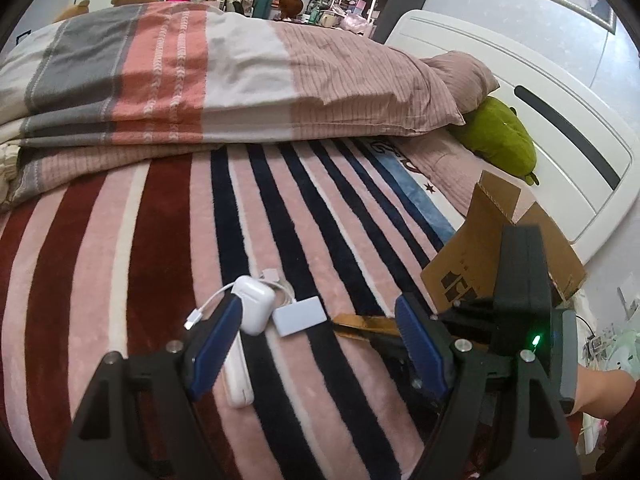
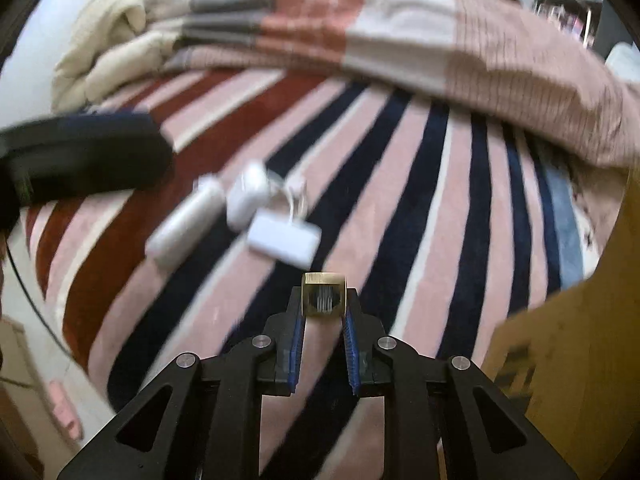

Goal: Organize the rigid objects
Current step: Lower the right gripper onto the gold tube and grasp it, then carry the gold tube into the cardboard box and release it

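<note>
My left gripper (image 1: 318,320) is open just above the striped bed blanket. Its left finger is beside a white earbud case (image 1: 255,303); a white flat adapter (image 1: 300,316) with a white cable (image 1: 208,306) lies between the fingers, and a long white bar-shaped device (image 1: 237,376) lies below the case. My right gripper (image 2: 323,312) is shut on a small gold box-shaped object (image 2: 323,294) and holds it above the blanket. The right wrist view, blurred, shows the earbud case (image 2: 248,196), adapter (image 2: 284,238) and white device (image 2: 186,224) ahead, with the left gripper (image 2: 80,152) at the left.
An open cardboard box (image 1: 492,248) stands on the bed to the right, also at the right edge of the right wrist view (image 2: 580,360). A folded quilt (image 1: 208,80), a pillow and a green plush toy (image 1: 500,136) lie behind. A white headboard (image 1: 560,120) is at the right.
</note>
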Motion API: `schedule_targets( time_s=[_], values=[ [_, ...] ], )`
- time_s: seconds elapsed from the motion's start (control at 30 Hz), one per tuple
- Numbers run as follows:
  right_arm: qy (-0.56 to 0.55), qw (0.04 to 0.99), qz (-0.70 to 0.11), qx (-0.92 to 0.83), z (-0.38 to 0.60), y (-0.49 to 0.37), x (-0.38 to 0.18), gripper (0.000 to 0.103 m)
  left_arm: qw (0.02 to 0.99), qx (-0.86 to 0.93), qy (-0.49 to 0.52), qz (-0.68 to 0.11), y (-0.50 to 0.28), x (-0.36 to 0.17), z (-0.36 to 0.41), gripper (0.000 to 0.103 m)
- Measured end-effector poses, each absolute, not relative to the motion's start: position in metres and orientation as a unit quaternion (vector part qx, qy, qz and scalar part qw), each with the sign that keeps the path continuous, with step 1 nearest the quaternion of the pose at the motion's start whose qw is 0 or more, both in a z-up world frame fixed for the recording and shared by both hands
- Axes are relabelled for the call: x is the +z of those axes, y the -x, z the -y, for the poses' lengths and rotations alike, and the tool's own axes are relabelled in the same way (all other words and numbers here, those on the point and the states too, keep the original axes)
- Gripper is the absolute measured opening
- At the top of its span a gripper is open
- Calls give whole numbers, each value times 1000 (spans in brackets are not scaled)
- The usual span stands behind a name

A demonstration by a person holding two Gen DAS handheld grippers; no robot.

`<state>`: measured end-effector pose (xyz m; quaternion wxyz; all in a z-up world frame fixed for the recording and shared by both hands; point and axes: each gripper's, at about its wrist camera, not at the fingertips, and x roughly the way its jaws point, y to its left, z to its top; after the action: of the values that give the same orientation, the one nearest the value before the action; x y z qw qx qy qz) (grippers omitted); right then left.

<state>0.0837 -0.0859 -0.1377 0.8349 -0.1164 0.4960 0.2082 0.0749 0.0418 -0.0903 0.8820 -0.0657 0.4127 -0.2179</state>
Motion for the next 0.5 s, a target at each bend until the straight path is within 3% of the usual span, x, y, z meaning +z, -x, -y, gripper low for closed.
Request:
schedule_targets(
  time_s=[0.23, 0.5],
  values=[
    [112, 795, -555, 217, 95, -75, -178, 14, 879, -208, 65, -424, -68, -98, -45, 76],
    [93, 814, -531, 215, 92, -82, -181, 13, 876, -212, 64, -428, -69, -101, -44, 76]
  ],
)
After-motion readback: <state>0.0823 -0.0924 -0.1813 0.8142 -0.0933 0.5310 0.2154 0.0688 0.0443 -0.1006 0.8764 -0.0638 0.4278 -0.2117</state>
